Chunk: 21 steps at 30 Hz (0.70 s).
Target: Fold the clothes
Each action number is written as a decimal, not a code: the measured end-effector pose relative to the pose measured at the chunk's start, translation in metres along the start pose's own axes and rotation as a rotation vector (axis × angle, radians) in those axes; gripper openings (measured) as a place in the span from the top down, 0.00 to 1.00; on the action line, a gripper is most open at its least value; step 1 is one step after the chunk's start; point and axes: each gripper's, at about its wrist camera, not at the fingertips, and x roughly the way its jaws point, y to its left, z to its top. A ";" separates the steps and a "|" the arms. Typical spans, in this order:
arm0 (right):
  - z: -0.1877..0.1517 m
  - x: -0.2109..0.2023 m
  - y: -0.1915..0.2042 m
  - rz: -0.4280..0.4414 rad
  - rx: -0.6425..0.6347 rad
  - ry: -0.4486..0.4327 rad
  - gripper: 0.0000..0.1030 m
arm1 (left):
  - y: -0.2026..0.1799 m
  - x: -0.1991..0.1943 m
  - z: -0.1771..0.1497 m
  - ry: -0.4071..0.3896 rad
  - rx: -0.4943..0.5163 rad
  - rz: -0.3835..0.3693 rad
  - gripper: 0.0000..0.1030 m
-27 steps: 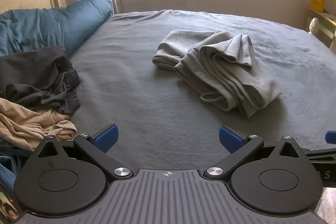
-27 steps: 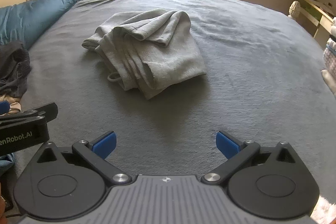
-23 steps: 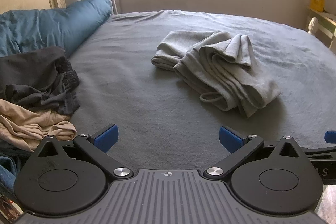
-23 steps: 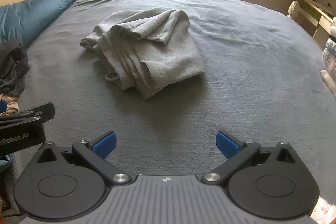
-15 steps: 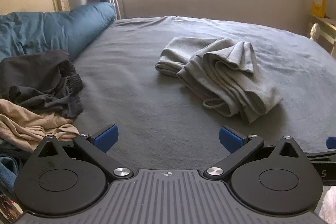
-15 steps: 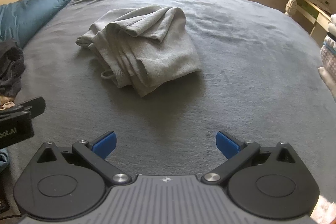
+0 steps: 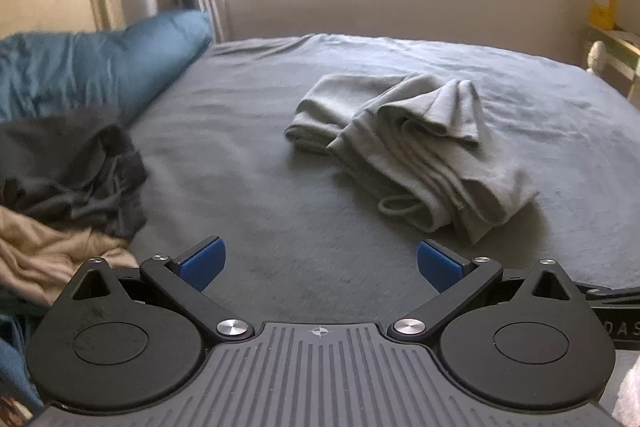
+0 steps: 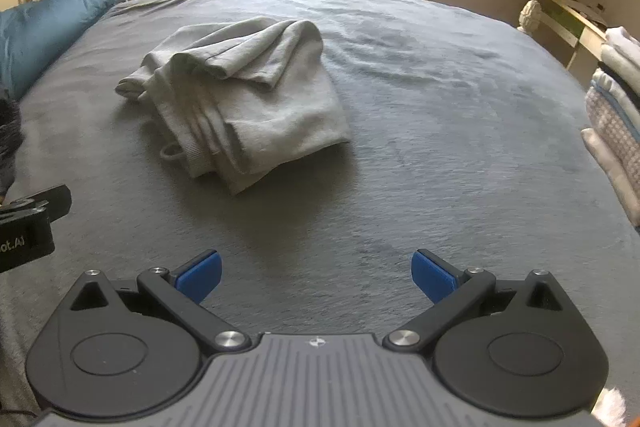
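A crumpled light grey garment [image 7: 412, 151] [image 8: 244, 99] lies bunched in the middle of the grey bed [image 7: 248, 163] [image 8: 460, 115], a drawstring loop showing at its near edge. My left gripper [image 7: 320, 263] hovers over the bed well short of it, jaws wide open with nothing between the blue pads. My right gripper [image 8: 316, 273] also stands open and empty, nearer the bed's front edge, the garment ahead and to its left. Part of the left gripper's body [image 8: 28, 227] shows at the right wrist view's left edge.
A pile of dark [image 7: 76, 171] and beige [image 7: 44, 251] clothes lies at the bed's left side by a blue pillow [image 7: 96, 67]. A stack of folded clothes [image 8: 616, 115] stands at the right edge. A headboard, curtain and window sill lie beyond.
Both views have drifted a little. The grey garment sits slightly lower in the left wrist view and further left in the right wrist view. Both grippers stay open.
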 end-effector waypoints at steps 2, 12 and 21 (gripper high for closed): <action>0.002 0.002 -0.005 -0.017 0.007 -0.003 0.00 | -0.009 -0.001 0.001 -0.046 0.048 0.022 0.00; 0.014 0.003 -0.021 -0.076 0.023 -0.003 0.00 | -0.014 0.003 0.011 0.067 0.115 0.070 0.00; 0.014 -0.001 -0.023 -0.047 0.052 -0.010 0.00 | -0.020 -0.004 -0.002 0.131 0.166 0.068 0.00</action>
